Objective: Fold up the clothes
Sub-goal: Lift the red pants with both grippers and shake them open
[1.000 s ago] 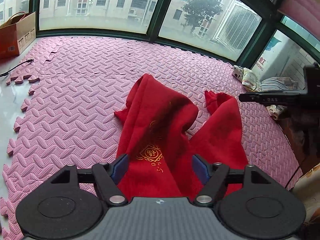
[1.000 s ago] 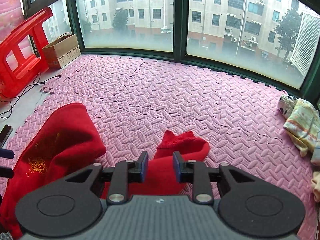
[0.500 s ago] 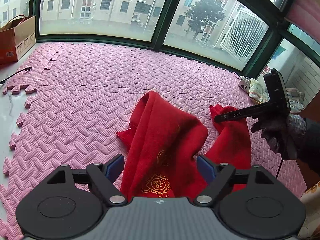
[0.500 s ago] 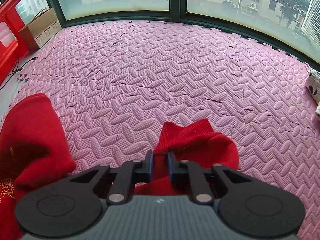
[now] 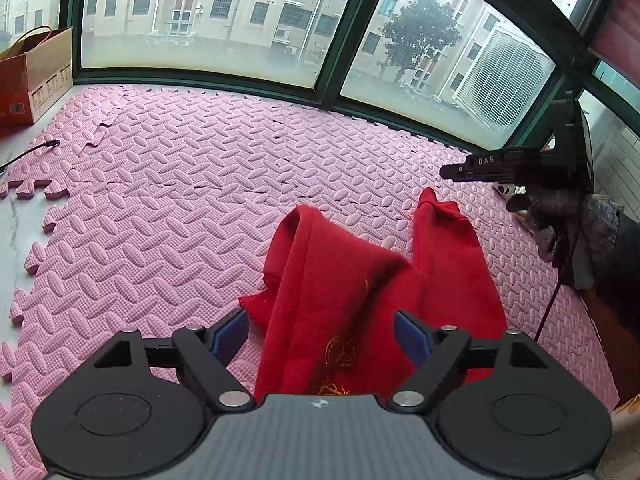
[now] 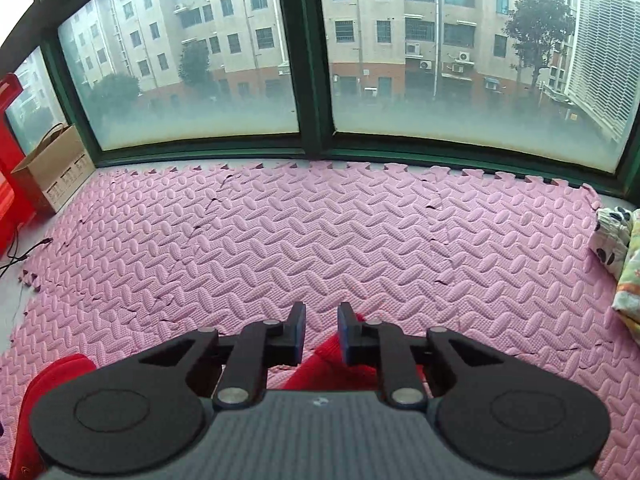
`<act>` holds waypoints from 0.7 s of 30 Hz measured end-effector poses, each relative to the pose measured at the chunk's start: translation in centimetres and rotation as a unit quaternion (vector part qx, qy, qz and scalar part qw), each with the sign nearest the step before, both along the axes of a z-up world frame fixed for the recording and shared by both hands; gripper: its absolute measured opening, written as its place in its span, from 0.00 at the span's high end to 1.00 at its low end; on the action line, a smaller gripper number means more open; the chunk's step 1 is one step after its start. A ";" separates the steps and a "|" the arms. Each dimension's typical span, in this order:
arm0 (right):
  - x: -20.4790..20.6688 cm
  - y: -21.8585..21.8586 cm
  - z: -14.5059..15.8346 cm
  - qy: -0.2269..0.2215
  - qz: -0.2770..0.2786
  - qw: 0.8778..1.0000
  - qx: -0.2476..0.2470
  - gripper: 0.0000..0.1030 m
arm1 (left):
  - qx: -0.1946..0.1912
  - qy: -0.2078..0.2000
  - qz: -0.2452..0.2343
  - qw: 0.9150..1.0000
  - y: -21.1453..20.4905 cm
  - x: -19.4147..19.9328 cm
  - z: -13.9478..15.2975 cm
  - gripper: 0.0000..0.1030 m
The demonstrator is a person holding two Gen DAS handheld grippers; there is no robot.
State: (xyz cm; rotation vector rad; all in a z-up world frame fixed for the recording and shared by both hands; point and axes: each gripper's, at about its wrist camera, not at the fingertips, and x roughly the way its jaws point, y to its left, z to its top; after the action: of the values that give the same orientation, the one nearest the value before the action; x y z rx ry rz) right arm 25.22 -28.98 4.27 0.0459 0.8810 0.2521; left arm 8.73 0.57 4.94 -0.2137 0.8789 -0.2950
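Note:
A red garment with gold embroidery lies crumpled on the pink foam mat, with two humps. My left gripper is open, its blue pads to either side of the near part of the cloth, above it. My right gripper is open by a narrow gap with nothing between the pads; red cloth lies just below and behind them. In the left wrist view the right gripper hovers above the garment's right hump, held by a gloved hand.
Large windows line the far edge of the mat. A cardboard box and a red plastic piece stand at far left, with a cable on the bare floor. Other folded clothes lie at the right edge.
My right gripper has lifted and tilted up off the red cloth, and its jaws have opened slightly. My left gripper has drawn back a little; the garment sits lower and farther in view.

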 end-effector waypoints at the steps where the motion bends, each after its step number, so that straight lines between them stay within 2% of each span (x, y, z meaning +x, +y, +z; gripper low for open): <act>1: -0.2 0.5 -0.3 0.007 0.014 1.000 0.006 0.83 | 0.000 -0.004 0.002 1.000 -0.1 0.5 0.1 0.20; 6: -2.2 4.4 -3.4 0.065 0.097 0.993 0.010 0.79 | -0.003 0.001 0.019 1.000 -0.7 4.7 -0.4 0.22; 8: -2.9 5.4 -4.2 0.081 0.120 0.989 0.018 0.77 | -0.002 0.008 0.023 1.000 -1.1 6.5 -0.8 0.25; 11: -3.9 6.3 -4.9 0.099 0.145 0.984 0.037 0.75 | -0.025 0.024 0.001 0.999 -1.5 8.1 -1.5 0.51; 13: -4.6 6.6 -4.9 0.102 0.153 0.982 0.042 0.75 | -0.031 0.030 -0.011 0.999 -1.8 8.2 -1.8 0.83; 14: -4.9 6.5 -4.8 0.101 0.153 0.982 0.044 0.75 | -0.044 0.020 -0.023 0.999 -1.6 7.5 -1.5 0.87; 17: -5.5 5.3 -3.9 0.094 0.148 0.982 0.063 0.75 | -0.078 -0.015 -0.062 0.995 -0.9 5.0 -0.2 0.89; 21: -5.6 3.6 -2.8 0.093 0.137 0.982 0.096 0.73 | -0.106 -0.063 -0.124 0.985 0.2 -0.3 1.7 0.90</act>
State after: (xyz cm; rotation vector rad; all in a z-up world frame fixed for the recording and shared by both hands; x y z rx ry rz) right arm 19.58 -25.36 1.48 0.1294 1.0468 0.5982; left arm 8.38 0.80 6.66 -0.2795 0.7484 -0.6291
